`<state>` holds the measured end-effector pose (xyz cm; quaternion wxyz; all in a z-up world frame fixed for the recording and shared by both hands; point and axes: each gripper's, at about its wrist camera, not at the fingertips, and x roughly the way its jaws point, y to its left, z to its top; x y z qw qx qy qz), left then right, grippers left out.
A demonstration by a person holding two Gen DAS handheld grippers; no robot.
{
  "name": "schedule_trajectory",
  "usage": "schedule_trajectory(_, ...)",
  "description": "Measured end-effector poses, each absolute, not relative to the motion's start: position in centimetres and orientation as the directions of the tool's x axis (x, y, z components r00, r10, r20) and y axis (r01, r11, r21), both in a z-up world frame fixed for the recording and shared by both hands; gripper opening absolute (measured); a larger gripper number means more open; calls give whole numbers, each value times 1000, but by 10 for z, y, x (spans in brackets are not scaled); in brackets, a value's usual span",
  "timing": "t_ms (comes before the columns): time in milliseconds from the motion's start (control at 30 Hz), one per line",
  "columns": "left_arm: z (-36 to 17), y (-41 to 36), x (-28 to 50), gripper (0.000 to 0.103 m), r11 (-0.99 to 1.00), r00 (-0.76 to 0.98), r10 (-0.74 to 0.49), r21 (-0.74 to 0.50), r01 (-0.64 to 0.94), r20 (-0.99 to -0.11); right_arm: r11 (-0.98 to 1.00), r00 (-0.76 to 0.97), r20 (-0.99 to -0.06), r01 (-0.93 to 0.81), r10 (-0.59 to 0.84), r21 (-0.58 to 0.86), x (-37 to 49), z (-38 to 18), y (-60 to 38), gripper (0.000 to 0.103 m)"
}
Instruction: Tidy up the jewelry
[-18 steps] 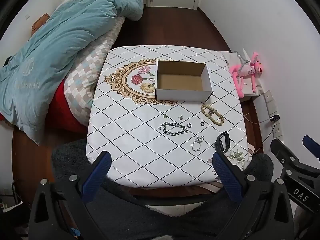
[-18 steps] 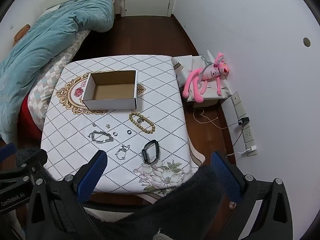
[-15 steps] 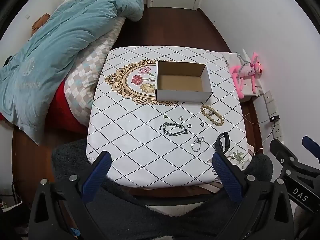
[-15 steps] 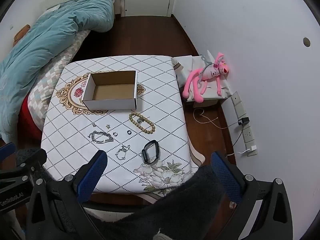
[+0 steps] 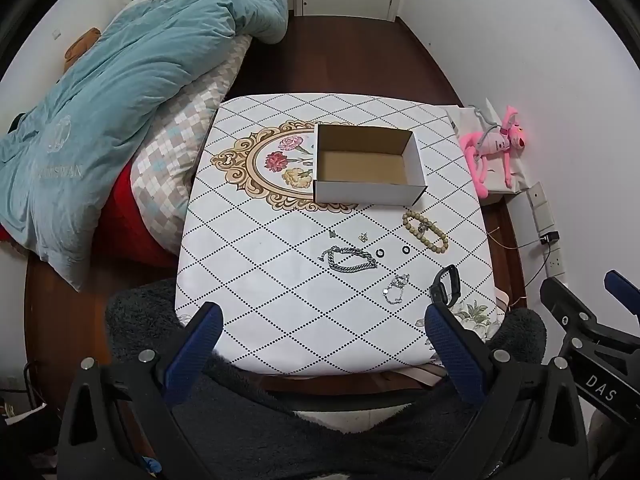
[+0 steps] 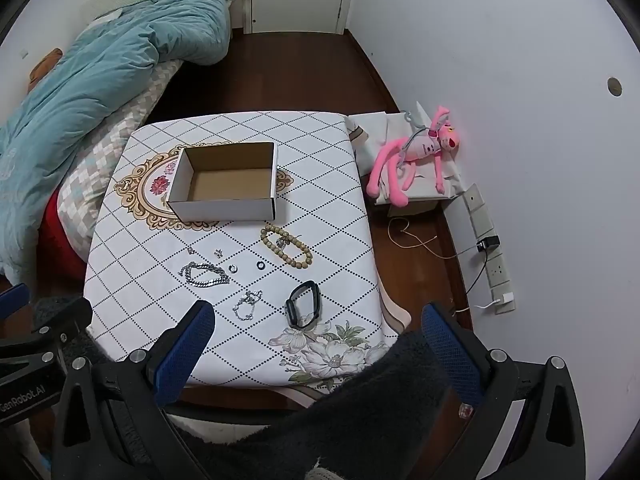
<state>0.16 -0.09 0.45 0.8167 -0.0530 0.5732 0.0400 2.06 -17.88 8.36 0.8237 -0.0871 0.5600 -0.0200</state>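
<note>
1. Jewelry lay loose on the table point(image 5: 248, 264), in front of the open cardboard box point(image 5: 368, 170). The box stood upright on the floral medallion of the tablecloth, nothing visible inside it.
2. Beaded bracelet point(image 5: 425, 231) lay just in front of the box's right front corner; a small silver piece rested inside its loop.
3. Two small dark rings point(image 5: 380, 253) and point(image 5: 405, 249) lay side by side, apart from each other, between the beaded bracelet and the silver chain bracelet point(image 5: 349, 259).
4. Two tiny metal pieces, likely earrings point(image 5: 363, 236), lay between the chain bracelet and the box; too small to identify surely.
5. Thin silver chain point(image 5: 396, 289) lay nearer the table's front edge, beside the black band point(image 5: 445, 290), which sat at the front right, touching the printed flower corner.
6. Same layout confirmed in the right wrist view: box point(image 6: 226, 184), beaded bracelet point(image 6: 286, 247), chain bracelet point(image 6: 204, 274), thin chain point(image 6: 248, 305), black band point(image 6: 303, 309).
7. Left gripper point(image 5: 320, 344): fingers spread wide, holding nothing, hovering short of the table's front edge.
8. Right gripper point(image 6: 318, 340): fingers likewise spread wide, holding nothing, over the front right corner.
9. Surroundings: teal duvet point(image 5: 120, 92) on the bed to the left; pink plush toy point(image 6: 416, 152) on white bags by the right wall.
</note>
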Motion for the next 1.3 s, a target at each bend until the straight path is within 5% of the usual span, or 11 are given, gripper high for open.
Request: schedule_trajectory(1300,13,0,1,103,991,347,1,-45,-124,-938,984,381,-916,-66,-128,-165,24,95,-180,103)
